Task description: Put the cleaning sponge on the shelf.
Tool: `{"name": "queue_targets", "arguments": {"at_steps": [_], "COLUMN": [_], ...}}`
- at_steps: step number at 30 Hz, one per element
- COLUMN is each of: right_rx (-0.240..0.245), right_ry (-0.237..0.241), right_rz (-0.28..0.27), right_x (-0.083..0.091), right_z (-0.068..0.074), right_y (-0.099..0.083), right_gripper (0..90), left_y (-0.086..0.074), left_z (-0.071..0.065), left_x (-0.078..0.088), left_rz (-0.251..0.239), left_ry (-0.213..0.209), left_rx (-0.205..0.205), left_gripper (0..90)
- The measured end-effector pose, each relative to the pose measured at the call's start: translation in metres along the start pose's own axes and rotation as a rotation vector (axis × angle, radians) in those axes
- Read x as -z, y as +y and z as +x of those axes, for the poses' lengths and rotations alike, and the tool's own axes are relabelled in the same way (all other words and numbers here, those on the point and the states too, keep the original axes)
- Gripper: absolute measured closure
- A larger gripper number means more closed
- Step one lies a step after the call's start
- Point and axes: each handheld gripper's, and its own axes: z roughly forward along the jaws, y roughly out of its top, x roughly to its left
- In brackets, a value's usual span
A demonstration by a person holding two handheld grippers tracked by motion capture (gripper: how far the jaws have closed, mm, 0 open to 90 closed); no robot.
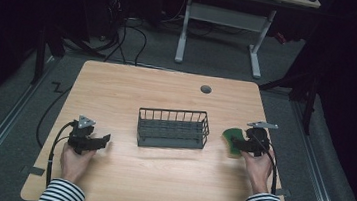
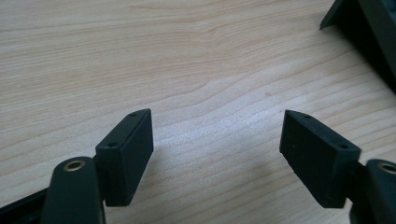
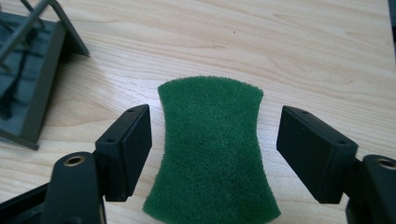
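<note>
While the left claw [image 2: 217, 154] gapes empty, the right claw [image 3: 214, 156] straddles the green sponge [image 3: 211, 154], seemingly untouched.

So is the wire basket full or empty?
Empty. In the high view the wire basket shows only its bare floor; the green sponge lies outside it on the table.

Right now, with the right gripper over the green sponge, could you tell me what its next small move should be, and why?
Probably close the right gripper on the green scouring sponge. Its jaws stand open on either side of the sponge's narrow waist without touching it, and the sponge lies flat on the wooden table beside the wire basket.
</note>
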Motion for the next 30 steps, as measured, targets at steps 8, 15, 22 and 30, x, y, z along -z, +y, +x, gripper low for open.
{"name": "queue_targets", "arguments": {"at_steps": [8,15,22,30], "right_rx": [0.005,-0.006,-0.01,-0.027], "right_ry": [0.005,0.01,0.021,0.028], "right_rz": [0.05,0.087,0.118,0.129], "right_x": [-0.011,-0.024,-0.033,-0.03], "right_z": [0.0,0.0,0.001,-0.002], "right_y": [-0.002,-0.003,-0.004,-0.004], "right_gripper": [22.6,19.7,23.7,30.4], "left_y": [-0.006,-0.006,-0.006,-0.006], "left_z": [-0.001,-0.004,-0.004,-0.004], "left_x": [-0.004,-0.005,-0.005,-0.005], "left_rz": [-0.015,-0.005,-0.005,-0.006], "left_ry": [0.022,0.031,0.03,0.03], "left_rx": [-0.008,-0.031,-0.03,-0.029], "left_gripper": [25.9,24.2,24.3,24.4]}}
